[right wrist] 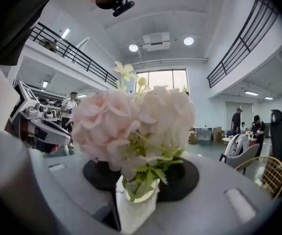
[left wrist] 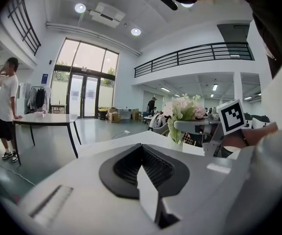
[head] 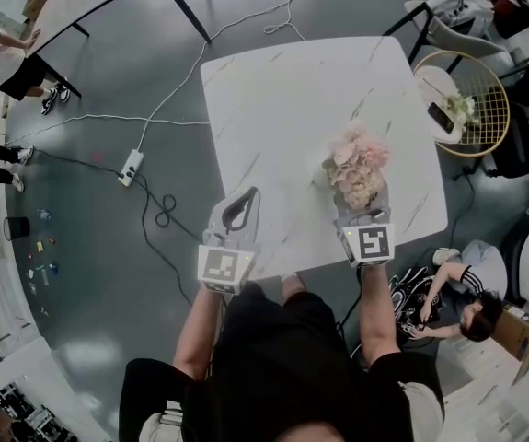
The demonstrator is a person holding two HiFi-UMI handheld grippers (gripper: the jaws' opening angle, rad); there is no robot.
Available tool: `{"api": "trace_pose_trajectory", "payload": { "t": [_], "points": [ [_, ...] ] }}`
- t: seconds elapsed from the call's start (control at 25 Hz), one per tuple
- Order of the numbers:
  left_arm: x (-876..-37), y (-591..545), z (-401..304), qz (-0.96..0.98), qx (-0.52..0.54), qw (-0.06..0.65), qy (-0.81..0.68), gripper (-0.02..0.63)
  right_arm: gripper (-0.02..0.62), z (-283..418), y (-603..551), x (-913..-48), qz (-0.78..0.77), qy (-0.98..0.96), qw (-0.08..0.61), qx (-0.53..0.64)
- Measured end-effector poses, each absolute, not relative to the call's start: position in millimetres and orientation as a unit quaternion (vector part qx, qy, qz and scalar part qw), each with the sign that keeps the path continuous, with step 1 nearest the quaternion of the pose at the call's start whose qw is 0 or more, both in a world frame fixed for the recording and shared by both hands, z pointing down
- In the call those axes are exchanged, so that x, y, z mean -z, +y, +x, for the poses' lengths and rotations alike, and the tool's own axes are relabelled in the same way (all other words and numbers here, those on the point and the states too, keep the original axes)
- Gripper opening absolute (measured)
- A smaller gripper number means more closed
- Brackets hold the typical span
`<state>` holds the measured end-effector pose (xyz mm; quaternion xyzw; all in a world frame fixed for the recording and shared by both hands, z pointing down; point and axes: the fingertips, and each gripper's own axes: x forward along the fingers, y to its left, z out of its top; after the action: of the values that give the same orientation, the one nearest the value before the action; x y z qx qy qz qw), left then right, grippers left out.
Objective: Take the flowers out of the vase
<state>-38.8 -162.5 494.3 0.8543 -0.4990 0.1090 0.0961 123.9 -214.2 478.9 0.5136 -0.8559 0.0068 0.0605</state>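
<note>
The flowers (head: pixel 358 168), pale pink with green leaves, stand upright in a small white vase (right wrist: pixel 137 209). The vase stands on the right part of the white marble worktop (head: pixel 282 99), not far from the edge that is close to the person. From above, the blooms hide the vase completely.

The right claw (head: pixel 363 212) is closed on the vase. Its jaws are about half apart, one on each side of the vase body, and the stems rise just above them. The claw points nearly level, away from the person. Its marker cube (head: pixel 373 243) sits behind the vase, over the near edge of the worktop. The right forearm (head: pixel 376 316) is stretched straight forward from the body.

The left claw (head: pixel 241 205) is to the left of the vase and well apart from it. Its jaws are together and nothing is between them. It points forward and a little down, and the left forearm (head: pixel 200 325) is also stretched forward.

Beyond the vase, past the right side of the worktop, stands a golden wire chair (head: pixel 485 109). Far to the left of the vase, a power strip (head: pixel 131 167) lies on the grey floor.
</note>
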Motion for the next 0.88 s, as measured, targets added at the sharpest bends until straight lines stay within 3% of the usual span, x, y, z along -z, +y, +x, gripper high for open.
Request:
{"api": "trace_pose_trajectory", "payload": {
  "t": [0.88],
  "points": [
    [-454.1,-149.2,-41.3,0.868,-0.085,0.064,-0.486,0.008,0.141,139.0,-195.7,-430.4,0.542,-0.840,0.038,0.010]
  ]
}}
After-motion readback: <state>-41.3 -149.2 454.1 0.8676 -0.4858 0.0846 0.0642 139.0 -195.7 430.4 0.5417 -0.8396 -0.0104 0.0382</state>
